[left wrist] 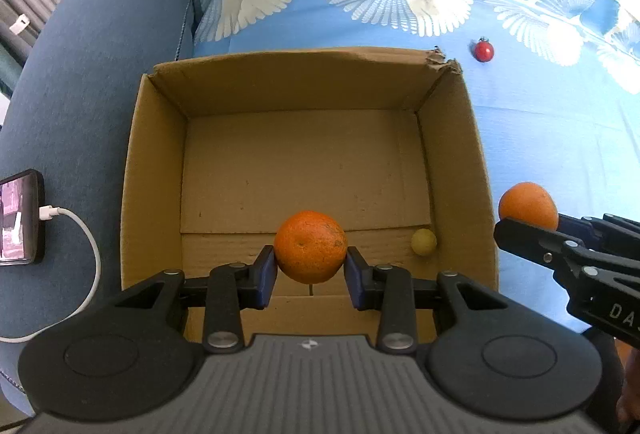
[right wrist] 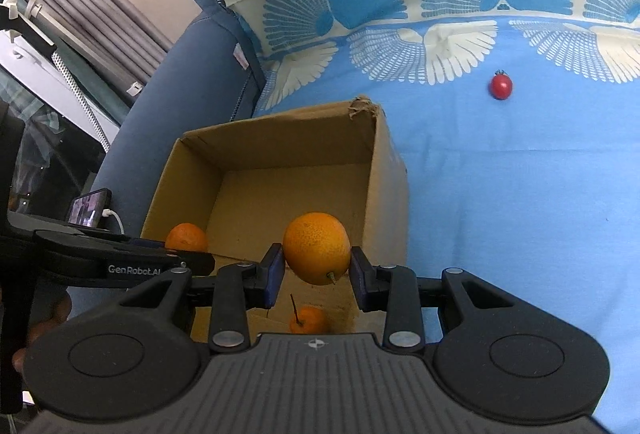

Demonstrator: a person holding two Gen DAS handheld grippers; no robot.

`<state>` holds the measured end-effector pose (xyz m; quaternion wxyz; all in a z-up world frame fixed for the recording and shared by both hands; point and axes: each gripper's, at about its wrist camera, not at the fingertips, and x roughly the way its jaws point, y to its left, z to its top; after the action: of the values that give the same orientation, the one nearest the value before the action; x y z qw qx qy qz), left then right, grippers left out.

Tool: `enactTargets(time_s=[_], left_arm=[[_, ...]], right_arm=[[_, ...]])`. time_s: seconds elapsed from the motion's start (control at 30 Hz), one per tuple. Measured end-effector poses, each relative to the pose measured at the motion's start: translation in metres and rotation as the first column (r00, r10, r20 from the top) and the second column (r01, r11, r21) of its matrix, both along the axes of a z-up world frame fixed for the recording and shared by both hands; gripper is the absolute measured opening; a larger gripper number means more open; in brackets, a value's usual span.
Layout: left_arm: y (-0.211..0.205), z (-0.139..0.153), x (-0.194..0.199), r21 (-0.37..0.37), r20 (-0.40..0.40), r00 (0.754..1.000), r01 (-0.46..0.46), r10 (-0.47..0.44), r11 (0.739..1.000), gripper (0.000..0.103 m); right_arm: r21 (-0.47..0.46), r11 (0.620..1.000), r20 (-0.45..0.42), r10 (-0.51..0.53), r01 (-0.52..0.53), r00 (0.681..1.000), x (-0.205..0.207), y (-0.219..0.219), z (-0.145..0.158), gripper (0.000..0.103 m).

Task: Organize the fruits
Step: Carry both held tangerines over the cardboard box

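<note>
My left gripper (left wrist: 310, 266) is shut on an orange (left wrist: 310, 247) and holds it above the near end of an open cardboard box (left wrist: 280, 82). A small yellow fruit (left wrist: 423, 242) lies on the box floor at the near right. My right gripper (right wrist: 317, 268) is shut on a second orange (right wrist: 317, 248) over the box's near right corner (right wrist: 388, 170); it shows in the left wrist view (left wrist: 528, 206) too. A small orange fruit with a stem (right wrist: 309, 320) lies in the box below it. A red tomato (right wrist: 501, 85) sits on the blue cloth beyond the box.
The box stands on a blue and white patterned sheet (left wrist: 540, 122) over a sofa. A blue armrest (left wrist: 80, 74) is to the left, with a charging phone (left wrist: 20, 222) and white cable (left wrist: 88, 254) on it. Curtains (right wrist: 80, 2) hang at far left.
</note>
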<state>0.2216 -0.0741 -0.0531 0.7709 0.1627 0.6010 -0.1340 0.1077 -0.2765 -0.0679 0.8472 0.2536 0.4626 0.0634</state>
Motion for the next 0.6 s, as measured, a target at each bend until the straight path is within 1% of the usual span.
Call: enactTargets(time_s=[0.17,0.23,0.3,0.37,0.4,0.5,0.6], left_arm=[[0.004,0.002,-0.006,-0.002,0.009,1.000,0.011,-0.011,1.000,0.040],[0.010,0.002,-0.006,-0.005,0.007,1.000,-0.009,0.009,1.000,0.040],[0.021,0.001,-0.002,-0.006,-0.005,0.999,-0.053,0.053,0.999,0.040],[0.033,0.002,0.000,0.008,0.007,0.996,-0.087,0.086,0.996,0.040],[0.037,0.003,0.000,0.032,0.006,0.995,-0.100,0.100,0.994,0.040],[0.049,0.006,-0.003,0.043,0.038,0.995,-0.098,0.097,0.994,0.040],[0.058,0.004,-0.006,0.038,0.041,0.995,-0.096,0.094,0.995,0.040]], right_arm=[[0.002,1.000,0.001,0.000,0.000,1.000,-0.007,0.005,-0.001,0.036],[-0.001,1.000,0.010,0.003,-0.003,1.000,-0.010,0.007,-0.001,0.036],[-0.014,1.000,0.022,-0.001,0.001,1.000,-0.014,0.008,0.000,0.036],[-0.034,0.999,0.037,-0.013,0.015,0.999,-0.017,0.006,0.002,0.036],[-0.049,0.999,0.046,-0.017,0.019,0.999,-0.020,0.006,0.003,0.036],[-0.091,0.996,0.069,-0.002,0.009,0.998,-0.030,0.009,0.003,0.036],[-0.131,0.991,0.091,0.045,-0.032,0.995,-0.040,0.023,0.000,0.036]])
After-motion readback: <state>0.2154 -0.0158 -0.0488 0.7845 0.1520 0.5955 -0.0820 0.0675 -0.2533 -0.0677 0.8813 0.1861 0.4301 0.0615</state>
